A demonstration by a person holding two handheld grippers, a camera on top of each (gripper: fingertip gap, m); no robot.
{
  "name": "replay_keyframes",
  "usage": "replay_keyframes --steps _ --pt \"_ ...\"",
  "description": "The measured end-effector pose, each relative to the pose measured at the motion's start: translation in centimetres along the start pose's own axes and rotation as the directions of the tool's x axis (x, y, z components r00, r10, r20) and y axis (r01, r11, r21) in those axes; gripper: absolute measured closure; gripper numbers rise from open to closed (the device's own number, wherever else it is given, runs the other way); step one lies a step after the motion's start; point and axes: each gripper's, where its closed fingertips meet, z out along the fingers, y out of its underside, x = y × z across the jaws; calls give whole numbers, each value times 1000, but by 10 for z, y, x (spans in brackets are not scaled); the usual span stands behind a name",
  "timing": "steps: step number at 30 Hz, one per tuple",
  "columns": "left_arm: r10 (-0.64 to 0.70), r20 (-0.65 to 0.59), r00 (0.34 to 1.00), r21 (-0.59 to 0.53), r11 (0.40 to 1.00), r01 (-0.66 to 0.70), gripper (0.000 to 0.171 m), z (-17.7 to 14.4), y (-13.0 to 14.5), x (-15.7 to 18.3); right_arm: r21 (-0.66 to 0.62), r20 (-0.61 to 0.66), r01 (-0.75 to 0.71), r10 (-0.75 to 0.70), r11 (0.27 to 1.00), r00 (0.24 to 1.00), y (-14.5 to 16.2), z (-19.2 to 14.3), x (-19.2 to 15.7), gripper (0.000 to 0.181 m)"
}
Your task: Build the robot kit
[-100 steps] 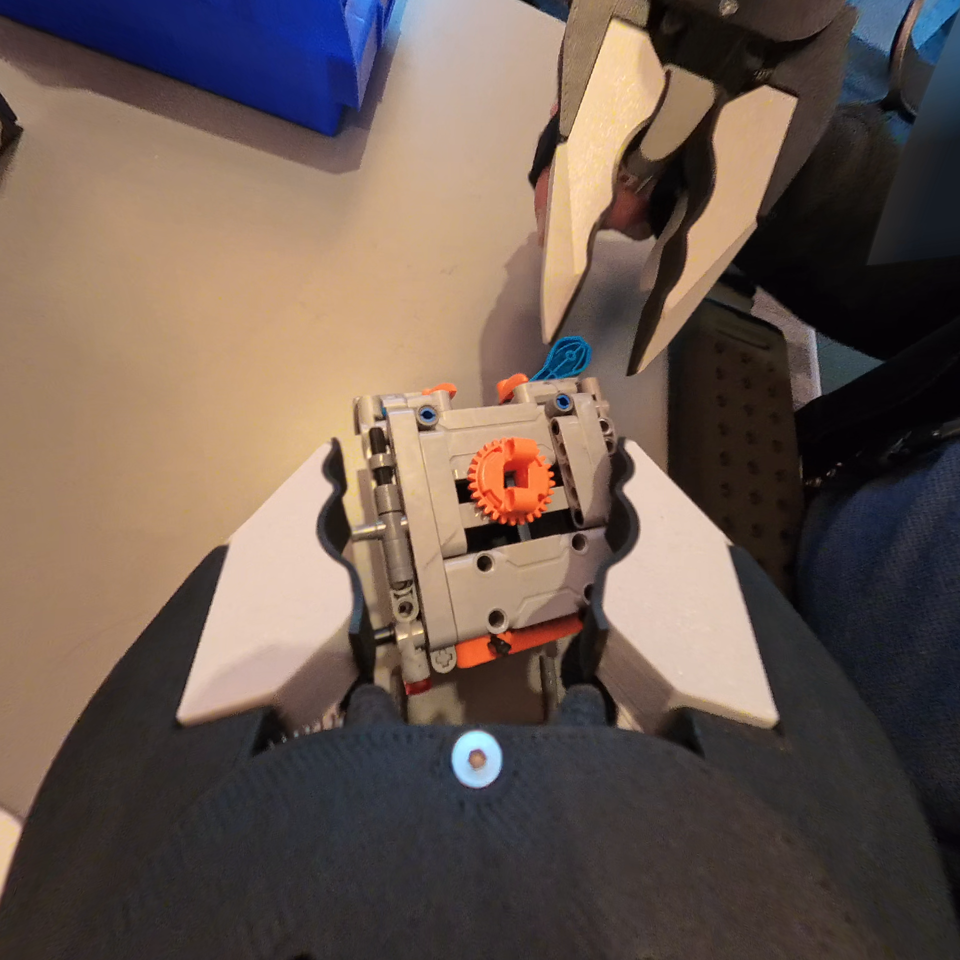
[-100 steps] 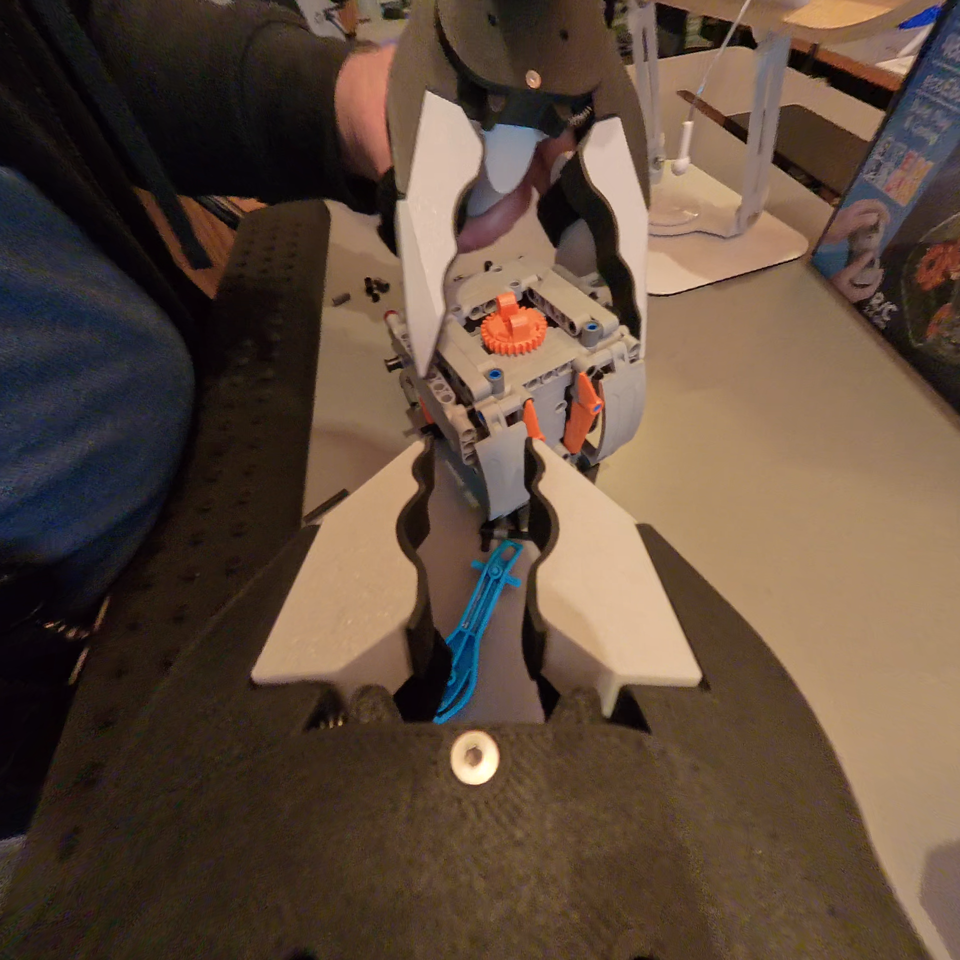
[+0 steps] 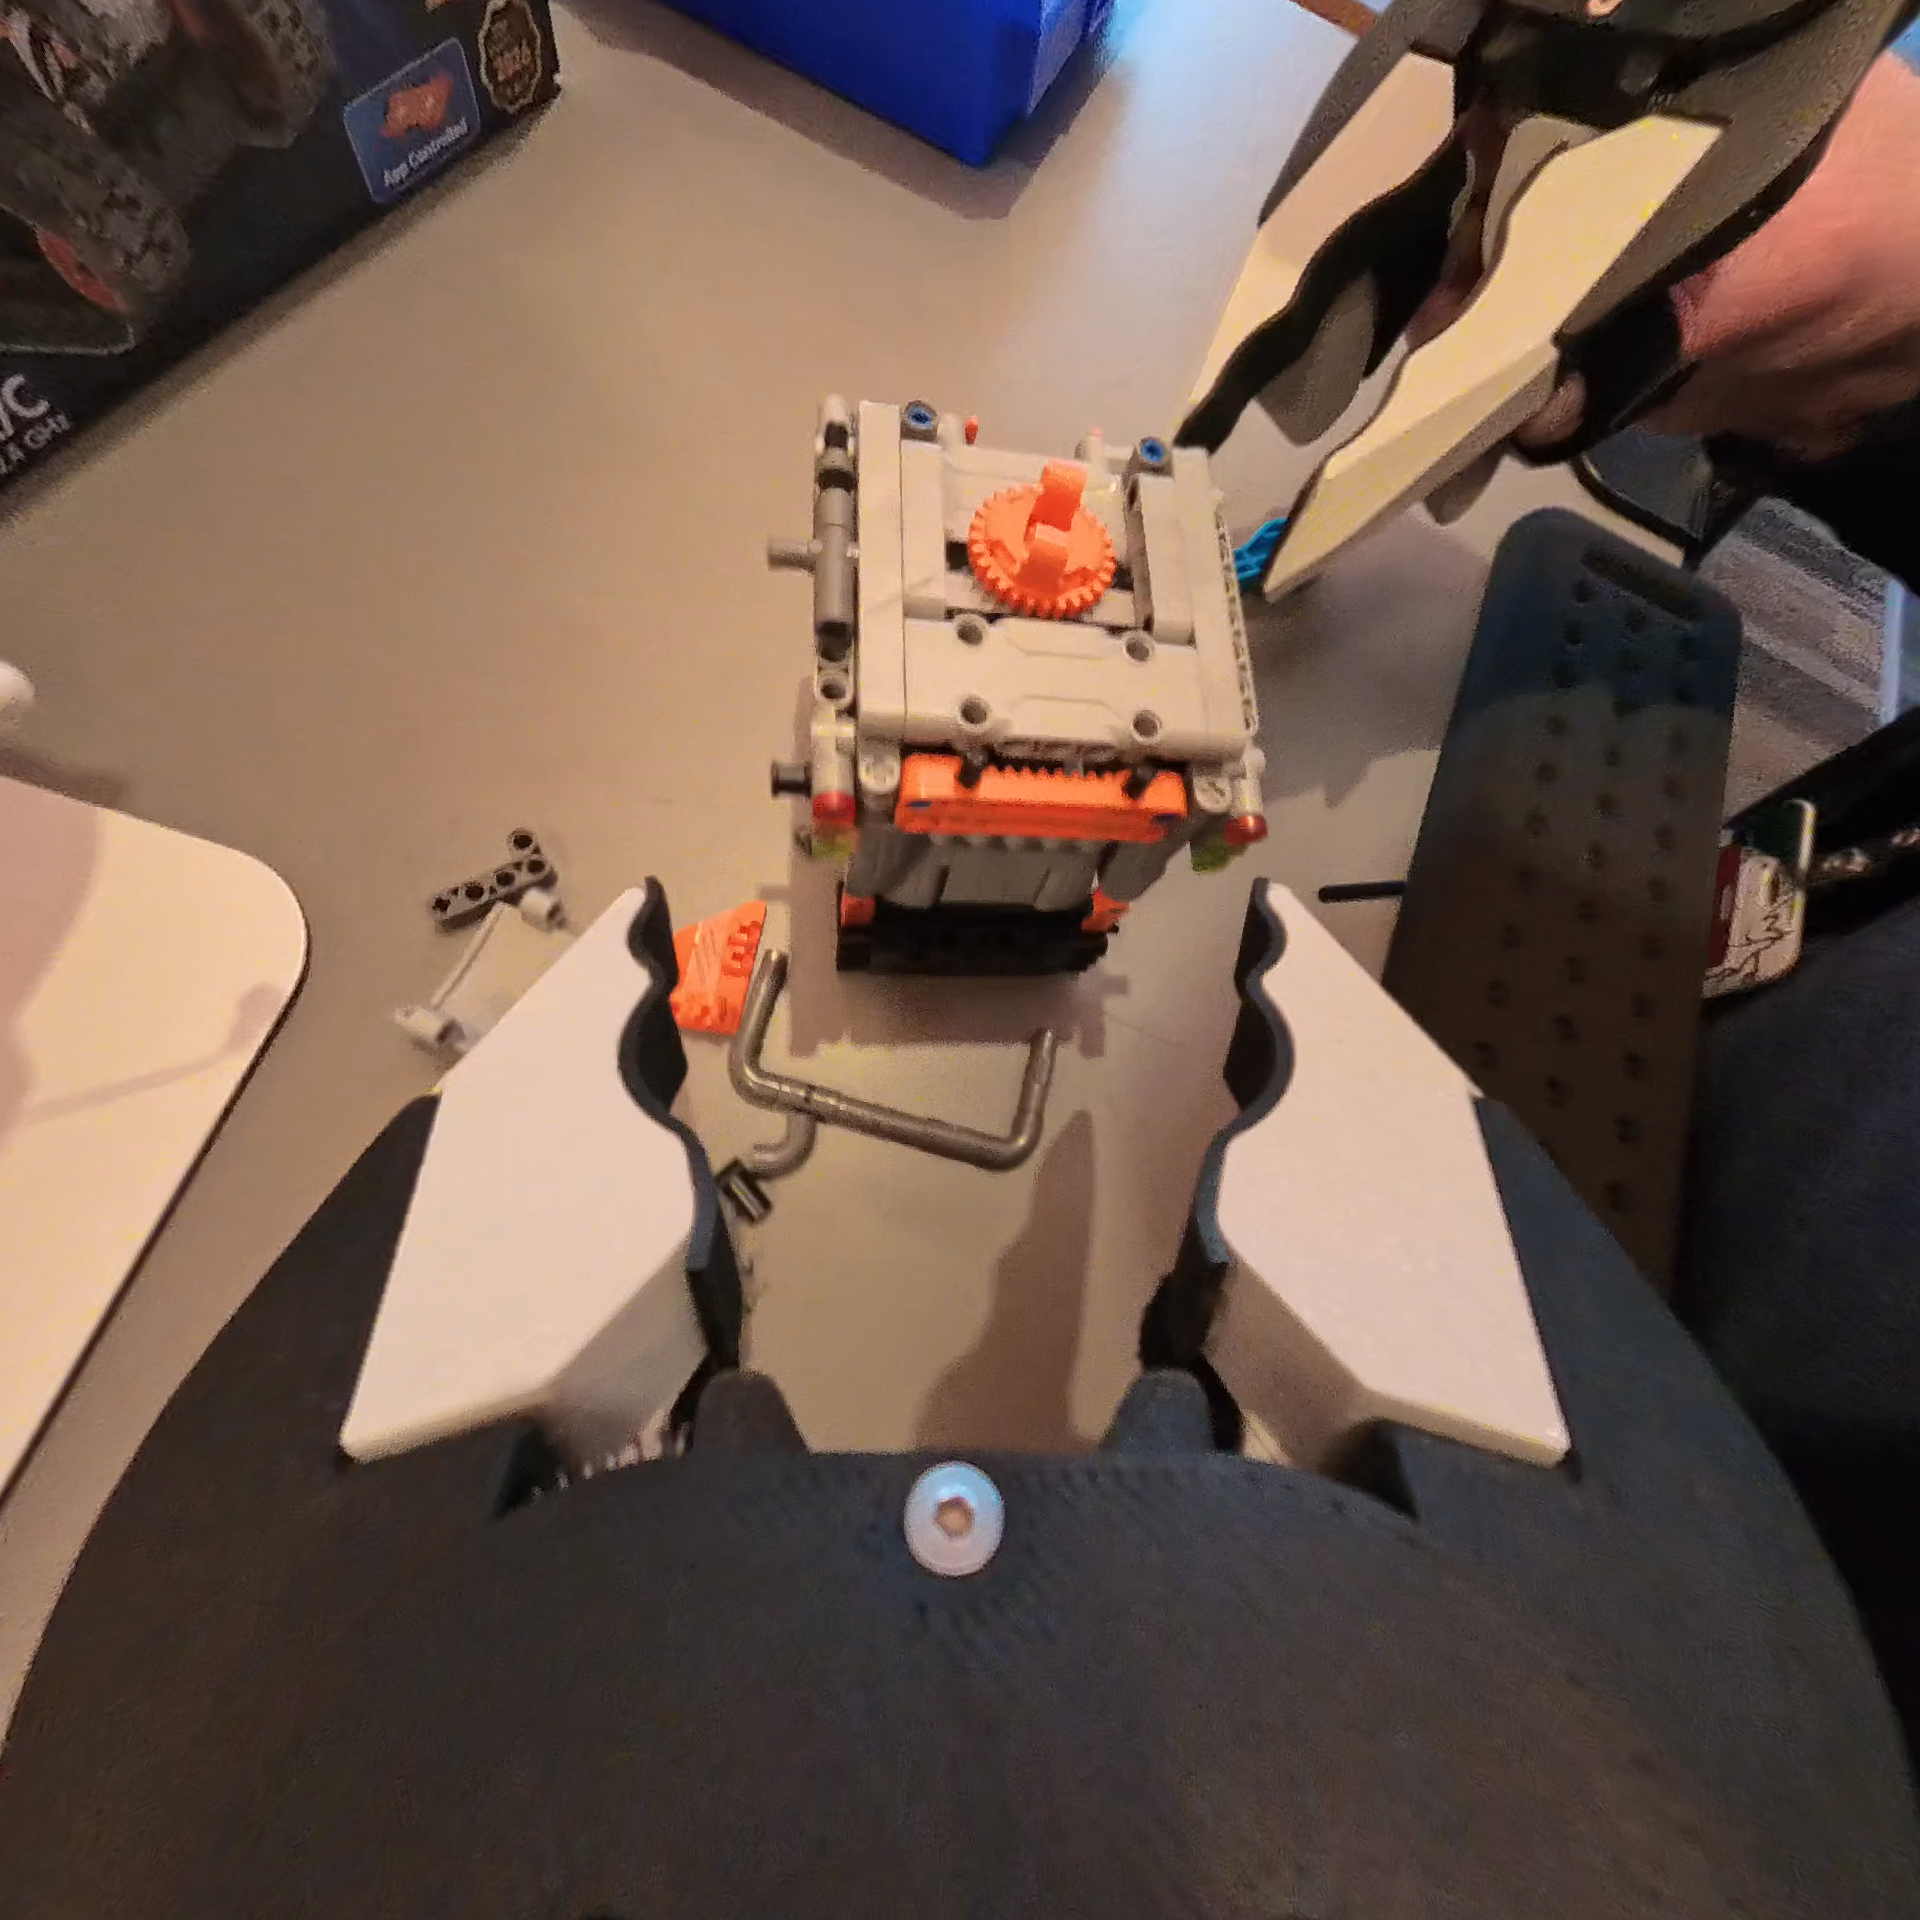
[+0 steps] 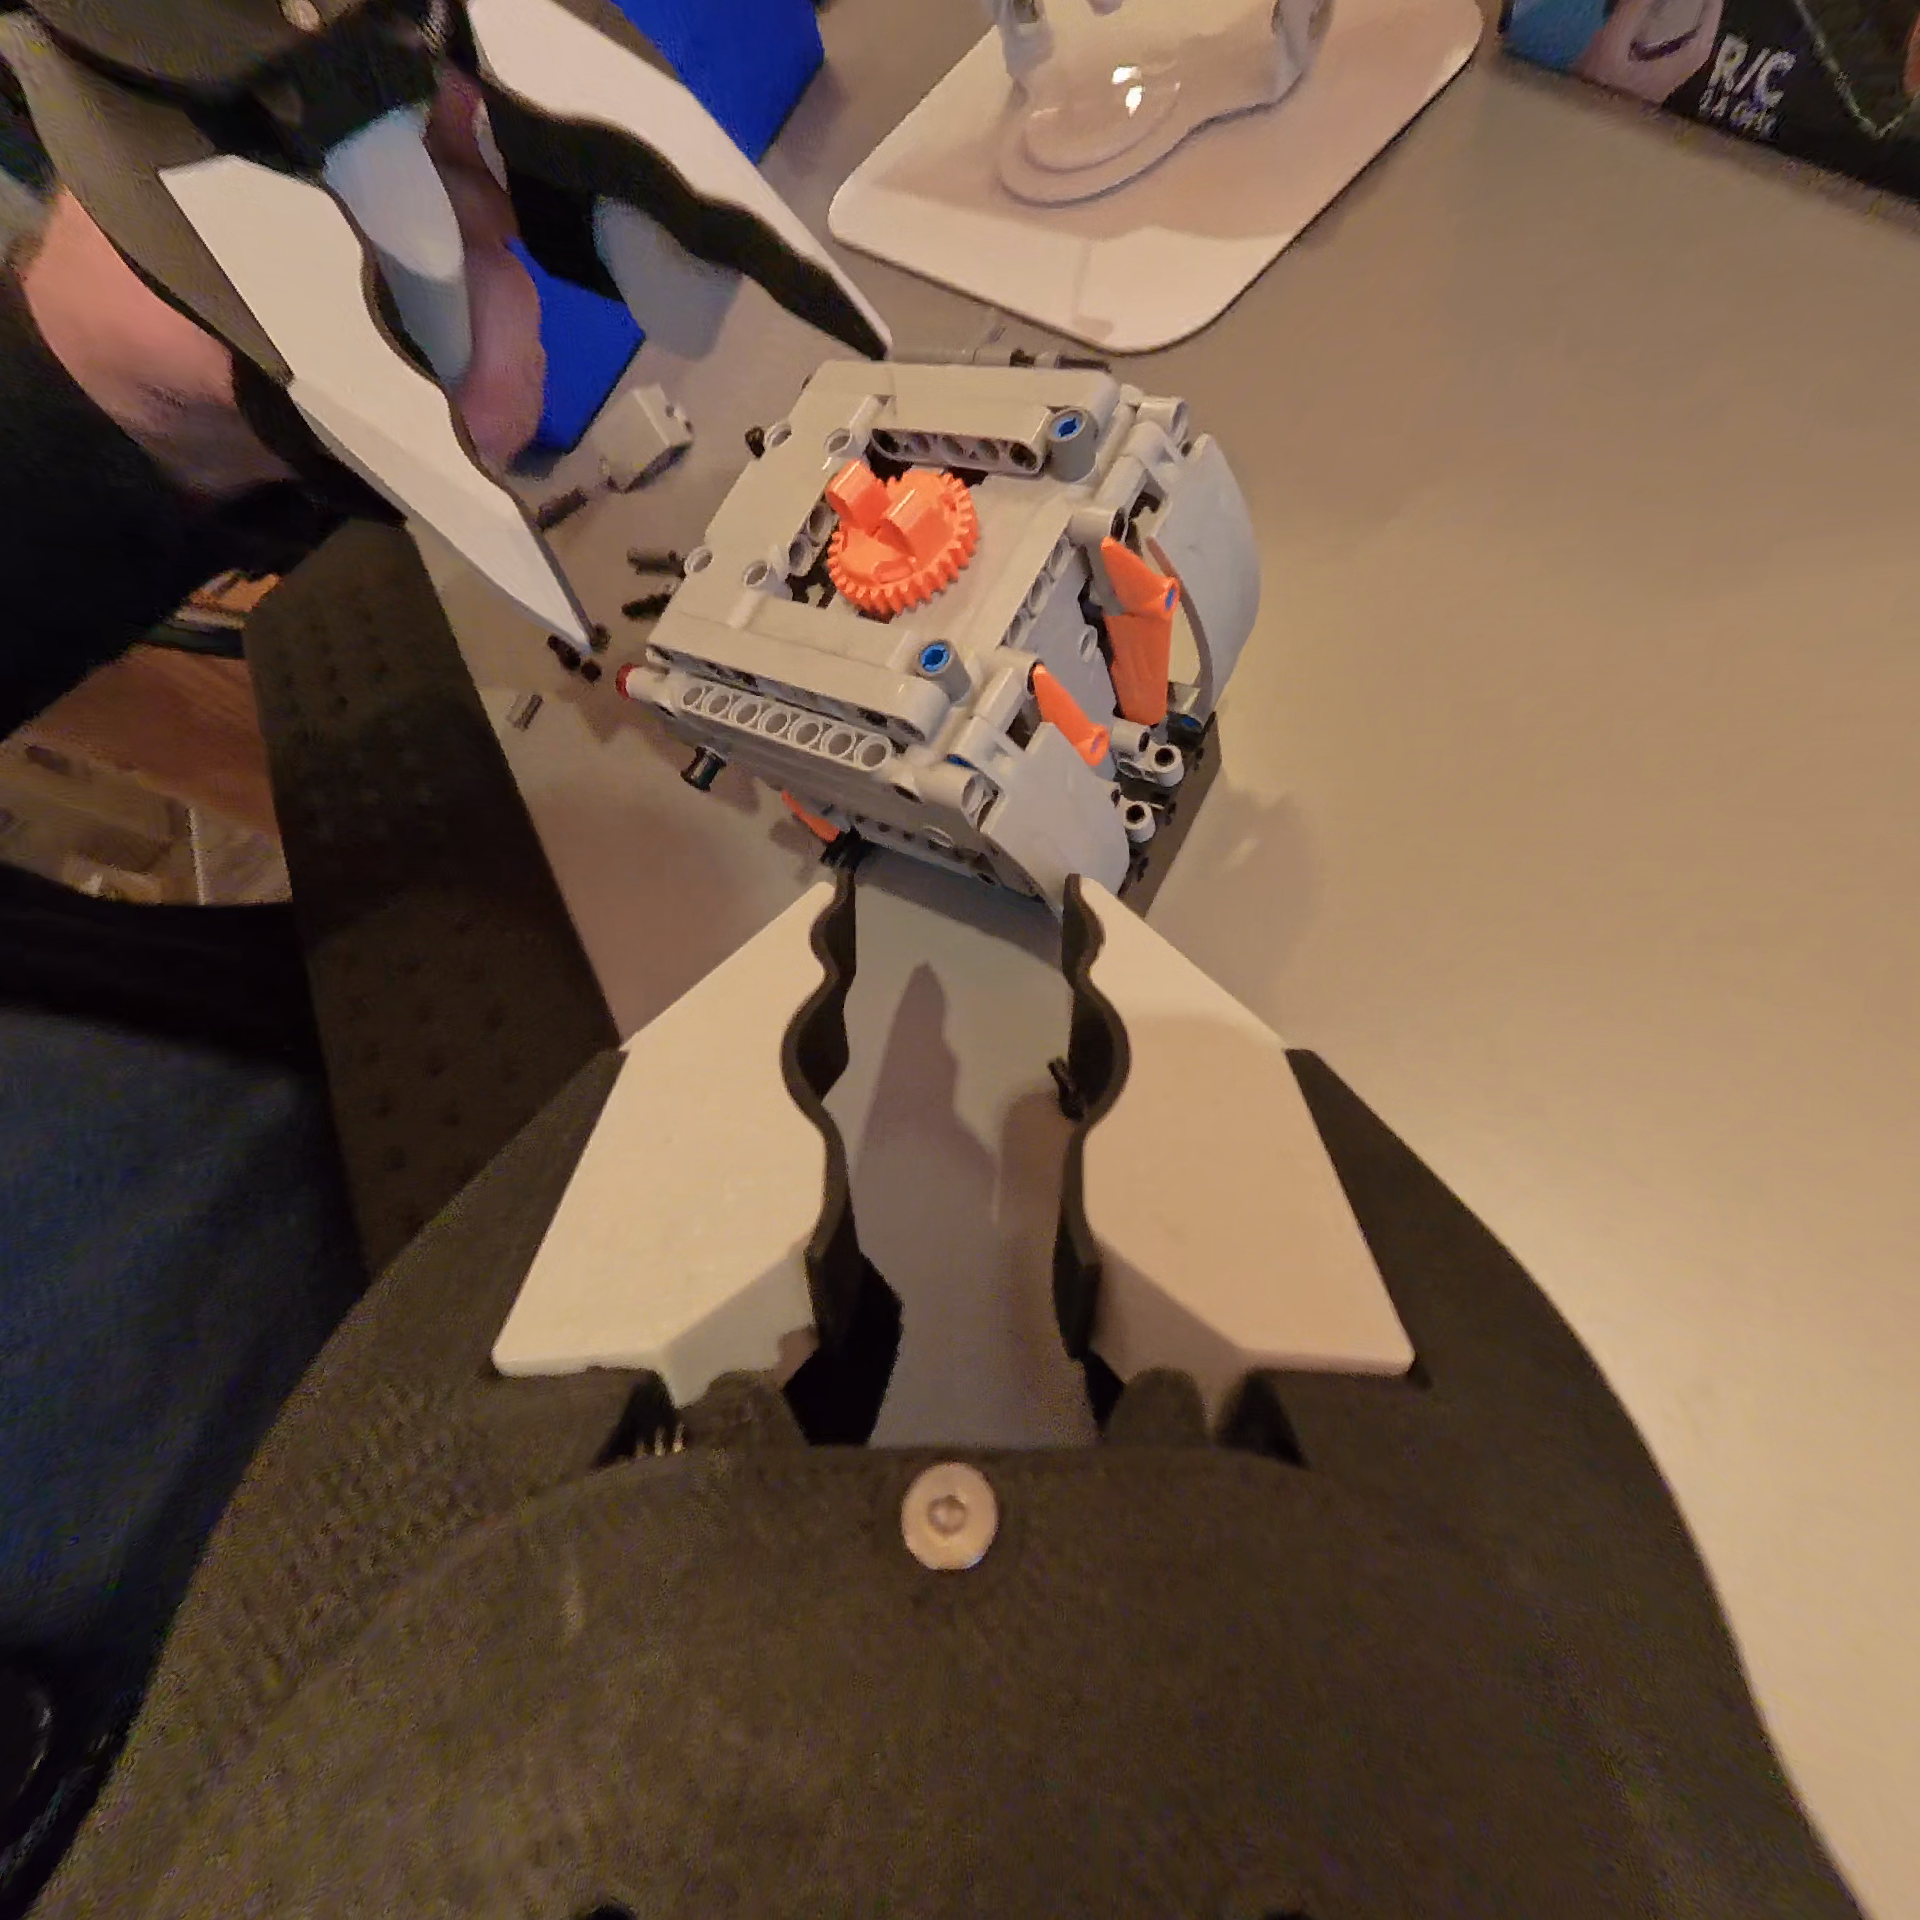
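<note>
Brick model (image 3: 1023,675) stands upright near the middle of the worktop (image 3: 520,520), and it is the landmark for everything else. Its grey frame faces up, with an orange gear (image 3: 1042,545) seated in the top opening, so the gear is exposed to you from above.

Your left gripper (image 3: 951,904) sits just in front of the model, jaws wide apart and empty, roughly as wide as the model itself. That spread looks suited to straddling its sides. Between those jaws, in front of the model, lies a bent grey rod (image 3: 894,1117) flat on the worktop. An orange piece (image 3: 715,966) and a dark pin beam (image 3: 499,883) lie to the model's left, clear of your grip.

Your right gripper (image 4: 961,888) comes at the model from another side, tips just beside its lower curved panel, jaws apart and holding nothing. In the left view, one of its fingers (image 3: 1382,478) reaches down close to the model's far right corner; whether it touches is hard to tell.

Small black pins (image 4: 644,592) lie scattered beside the model. A white pad (image 4: 1351,208) and a blue box (image 3: 935,73) lie well beyond it.
</note>
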Motion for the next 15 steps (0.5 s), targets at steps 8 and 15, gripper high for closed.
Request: replay_keyframes --steps 8,15 --pt "8 -34 999 33 999 -7 74 16 -2 14 54 -26 -32 34 998 999 -13 9 27 156" --pt "7 -89 996 40 999 -3 81 25 4 62 36 -89 -60 63 998 994 -21 3 61 162"
